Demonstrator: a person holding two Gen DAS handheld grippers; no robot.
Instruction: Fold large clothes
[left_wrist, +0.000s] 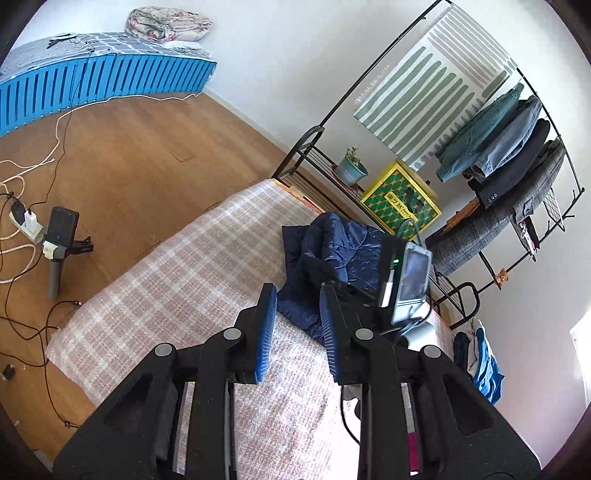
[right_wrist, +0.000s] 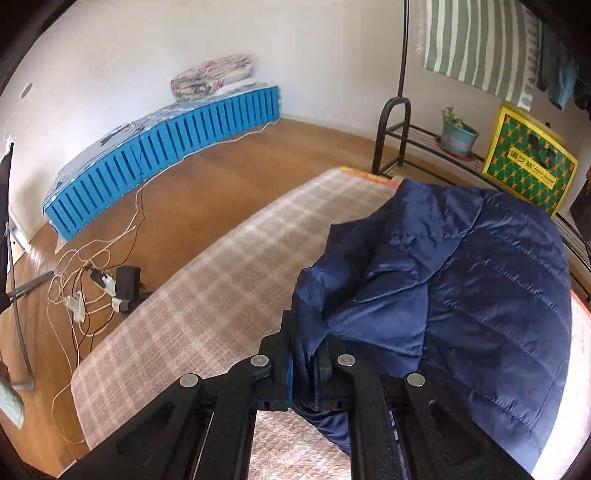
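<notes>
A navy quilted puffer jacket (right_wrist: 461, 280) lies bunched on a table covered with a pink plaid cloth (right_wrist: 207, 295). My right gripper (right_wrist: 304, 358) is shut on a fold of the jacket's edge and holds it above the cloth. In the left wrist view the jacket (left_wrist: 332, 251) lies ahead, with the right gripper's body and its screen (left_wrist: 410, 284) beside it. My left gripper (left_wrist: 299, 317) is open and empty, with its blue pads hovering over the plaid cloth (left_wrist: 166, 280) just short of the jacket.
A black clothes rack (left_wrist: 517, 155) with hung garments stands behind the table. On its low shelf are a potted plant (left_wrist: 349, 168) and a yellow-green box (left_wrist: 400, 201). Cables and a power strip (left_wrist: 26, 221) lie on the wooden floor. A blue slatted bed (left_wrist: 103, 81) stands at the far wall.
</notes>
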